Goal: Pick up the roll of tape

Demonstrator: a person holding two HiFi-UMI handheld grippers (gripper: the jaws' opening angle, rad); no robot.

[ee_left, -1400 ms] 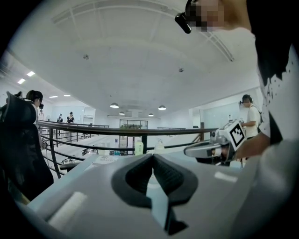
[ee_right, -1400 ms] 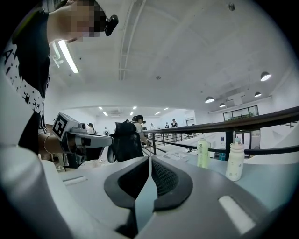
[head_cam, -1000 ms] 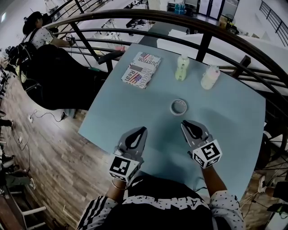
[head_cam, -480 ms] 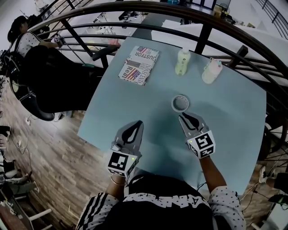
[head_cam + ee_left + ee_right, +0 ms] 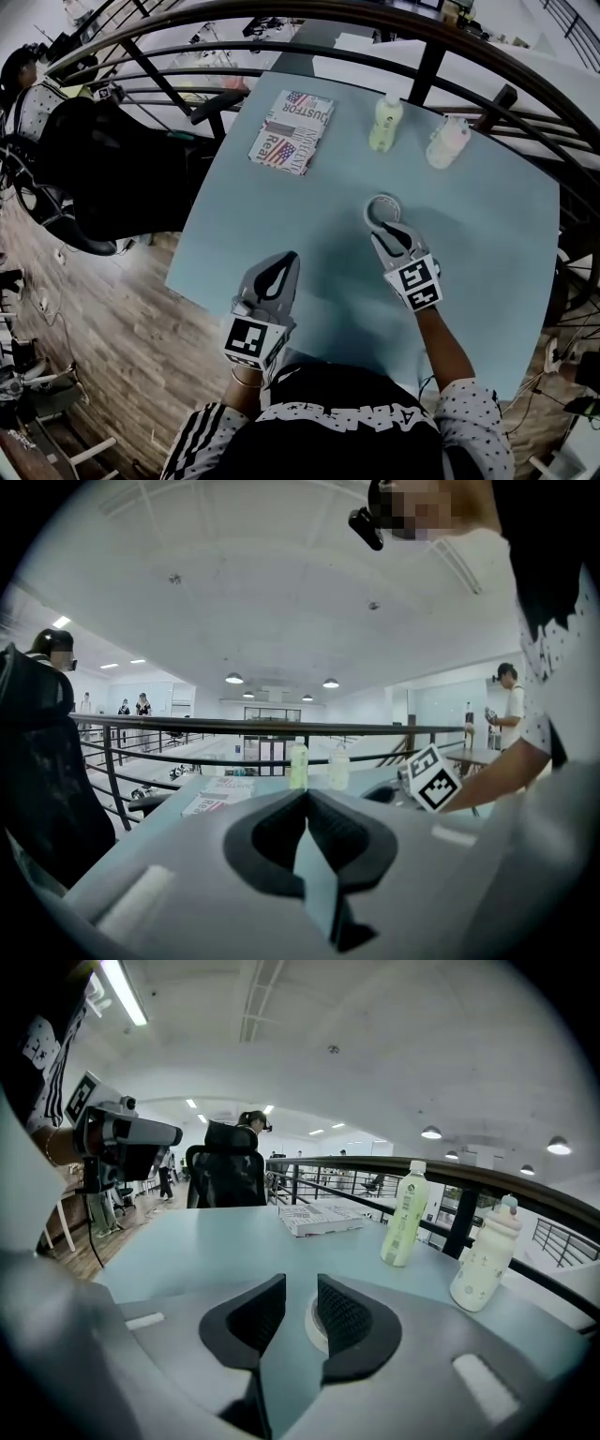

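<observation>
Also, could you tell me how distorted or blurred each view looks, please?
Head view: fisheye bows the railing into an arc, little blur. Left gripper view: round black vignette, soft background. Right gripper view: same vignette, ceiling light glares at upper left.

Plank floor (image 5: 112, 319), curved railing (image 5: 281, 727) (black).

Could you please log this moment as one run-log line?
step: reach roll of tape | right tool: jaws just opening, its rim in gap, not gripped | left tool: shut, empty, over table
</observation>
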